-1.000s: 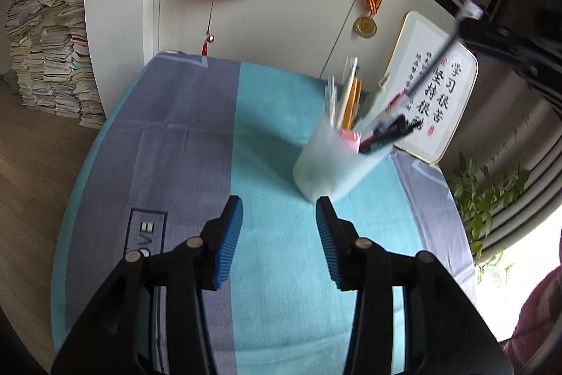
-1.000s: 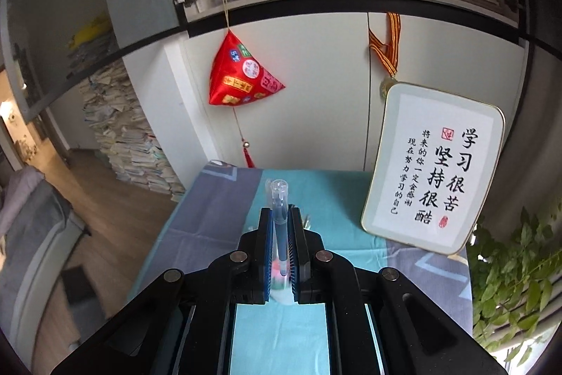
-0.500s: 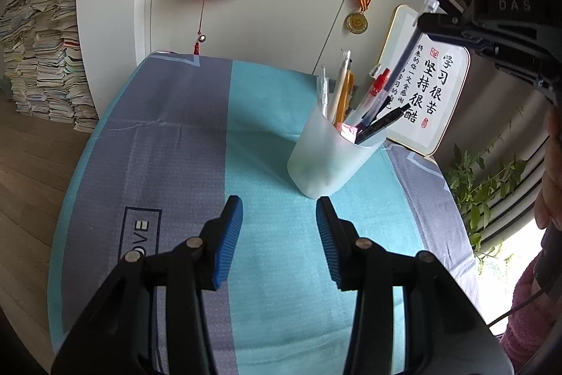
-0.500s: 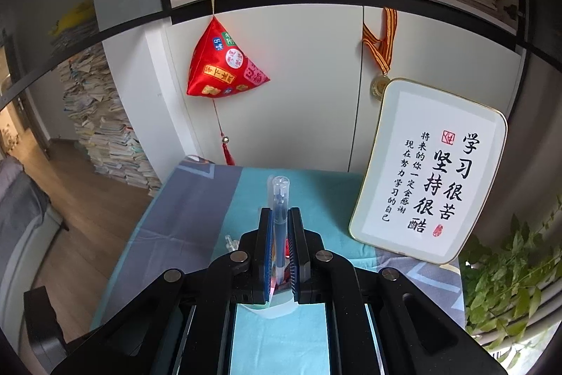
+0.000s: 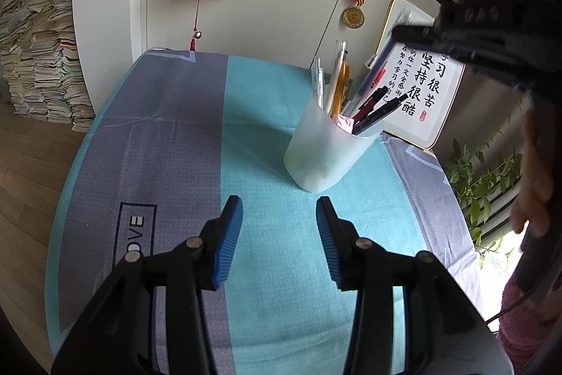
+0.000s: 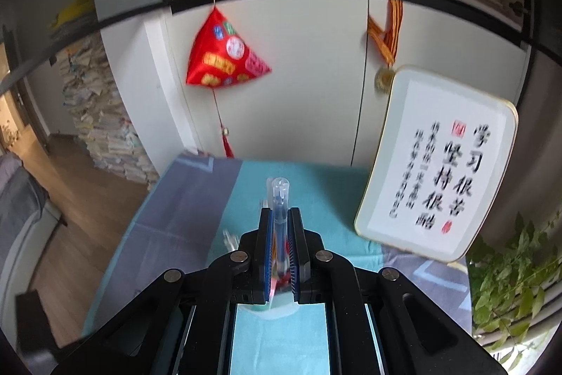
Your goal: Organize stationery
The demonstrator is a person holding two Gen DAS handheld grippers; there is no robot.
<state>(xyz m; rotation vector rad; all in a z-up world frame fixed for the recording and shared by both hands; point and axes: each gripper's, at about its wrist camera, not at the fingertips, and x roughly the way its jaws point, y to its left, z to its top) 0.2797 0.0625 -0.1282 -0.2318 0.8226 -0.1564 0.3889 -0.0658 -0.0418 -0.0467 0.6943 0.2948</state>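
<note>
Several pens point(image 5: 377, 109) crowd cup point(image 5: 326, 157); plaque point(image 6: 439, 164) behind.

The left claw point(image 5: 279, 217) points downward at a slant, its two blue pads standing apart with nothing between them. The right claw point(image 6: 280, 220) also slants downward, and its pads are pressed together on a pen point(image 6: 280, 209). In the left wrist view, the person's hand point(image 5: 534, 178) shows at the right edge.

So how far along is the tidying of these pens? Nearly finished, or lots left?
Nearly finished, it seems. Several pens already stand in the frosted cup. The right gripper is shut on a clear-capped pen above that cup, not yet released. The left gripper is open with nothing between its fingers. No loose stationery shows on the striped cloth, so this may be the last pen.
</note>
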